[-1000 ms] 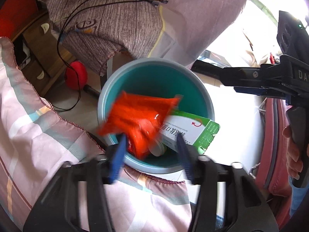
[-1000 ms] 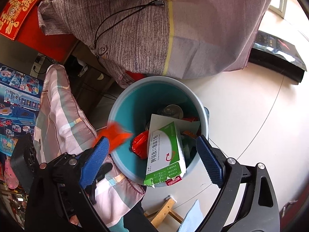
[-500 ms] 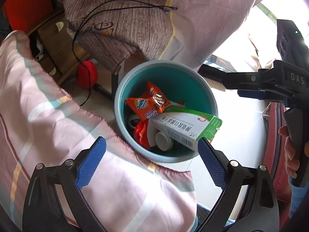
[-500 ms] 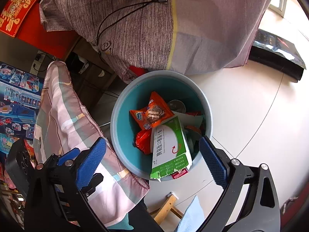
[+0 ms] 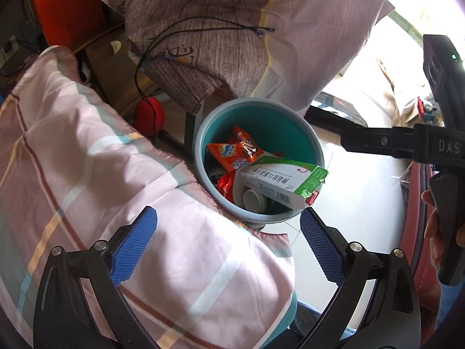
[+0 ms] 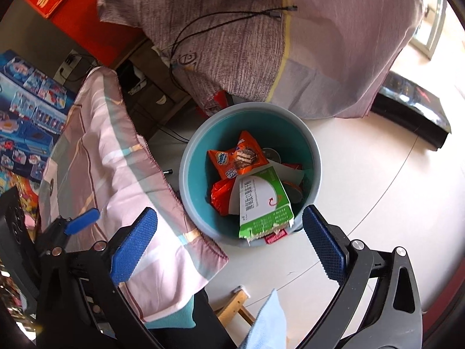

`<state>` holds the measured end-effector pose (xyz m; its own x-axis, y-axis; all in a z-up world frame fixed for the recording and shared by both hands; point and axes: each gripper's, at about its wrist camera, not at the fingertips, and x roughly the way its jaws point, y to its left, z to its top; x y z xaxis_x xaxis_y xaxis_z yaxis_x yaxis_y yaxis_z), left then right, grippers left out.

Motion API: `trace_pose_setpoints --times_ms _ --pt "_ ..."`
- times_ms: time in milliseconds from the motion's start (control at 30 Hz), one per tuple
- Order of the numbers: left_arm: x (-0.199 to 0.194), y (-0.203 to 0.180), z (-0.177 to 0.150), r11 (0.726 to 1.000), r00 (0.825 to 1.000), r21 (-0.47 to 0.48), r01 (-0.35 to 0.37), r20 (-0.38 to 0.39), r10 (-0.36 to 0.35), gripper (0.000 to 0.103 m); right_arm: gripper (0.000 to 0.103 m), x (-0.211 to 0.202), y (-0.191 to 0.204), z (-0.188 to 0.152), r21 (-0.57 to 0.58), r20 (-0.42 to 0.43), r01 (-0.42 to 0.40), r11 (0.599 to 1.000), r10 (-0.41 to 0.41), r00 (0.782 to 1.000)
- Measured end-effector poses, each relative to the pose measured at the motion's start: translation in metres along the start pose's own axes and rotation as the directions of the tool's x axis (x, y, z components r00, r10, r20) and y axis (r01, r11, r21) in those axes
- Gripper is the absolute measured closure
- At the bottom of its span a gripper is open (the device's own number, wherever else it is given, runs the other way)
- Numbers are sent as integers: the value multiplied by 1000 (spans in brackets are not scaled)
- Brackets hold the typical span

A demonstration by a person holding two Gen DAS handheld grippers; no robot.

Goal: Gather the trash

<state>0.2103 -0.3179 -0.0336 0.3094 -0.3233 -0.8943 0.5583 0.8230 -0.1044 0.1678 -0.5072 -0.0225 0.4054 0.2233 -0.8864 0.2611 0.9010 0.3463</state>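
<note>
A soft checked cloth (image 5: 122,180) in pink, with pale blue and cream stripes and a stitched hem, drapes across the left, its edge lapping against the round trash bin (image 5: 315,148). The bin is smooth plastic, grey outside and teal within, standing on a pale glossy tiled floor (image 6: 377,192). Inside lies a crinkled orange snack wrapper (image 5: 232,152), glossy foil with printed biscuits; beside it a rectangular green-and-white cardboard box (image 5: 282,181) slants over the near rim, its torn flap sticking out. A round white lid (image 5: 252,197) shows beneath the box. Behind the bin hangs a heavy grey-mauve woven cloth (image 6: 232,43) crossed by a thin black cable (image 6: 221,20).

The left gripper (image 5: 228,238) hangs above the checked cloth and the bin's near rim, its blue knurled pads spread to their widest and gripping nothing; the trash lies in the bin beyond and between the fingers. The right gripper (image 6: 229,238) is likewise spread wide and empty, the box's torn end sitting just ahead, between its pads. At far right, a hand (image 5: 438,232) holds that black gripper handle.
</note>
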Motion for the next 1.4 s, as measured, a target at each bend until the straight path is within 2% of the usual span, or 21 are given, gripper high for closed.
trace_pose_setpoints --times_ms 200,633,800,1000,1400 --pt "-27 8 -16 997 997 -31 -65 37 67 4 7 -19 18 -22 -56 17 38 998 -37 999" --pt "-69 30 -65 986 991 -139 -88 92 101 4 7 -41 58 -75 -197 81 116 974 -102 991" --pt "-77 33 -79 981 988 -166 -104 99 121 4 7 -45 64 -89 -220 97 110 969 -91 991" --pt "-88 34 -91 974 984 -196 -114 114 138 4 7 -50 69 -99 -249 113 117 961 -91 989" --pt "-95 32 -98 973 981 -192 -128 121 153 4 7 -52 68 -103 -239 117 119 964 -93 989"
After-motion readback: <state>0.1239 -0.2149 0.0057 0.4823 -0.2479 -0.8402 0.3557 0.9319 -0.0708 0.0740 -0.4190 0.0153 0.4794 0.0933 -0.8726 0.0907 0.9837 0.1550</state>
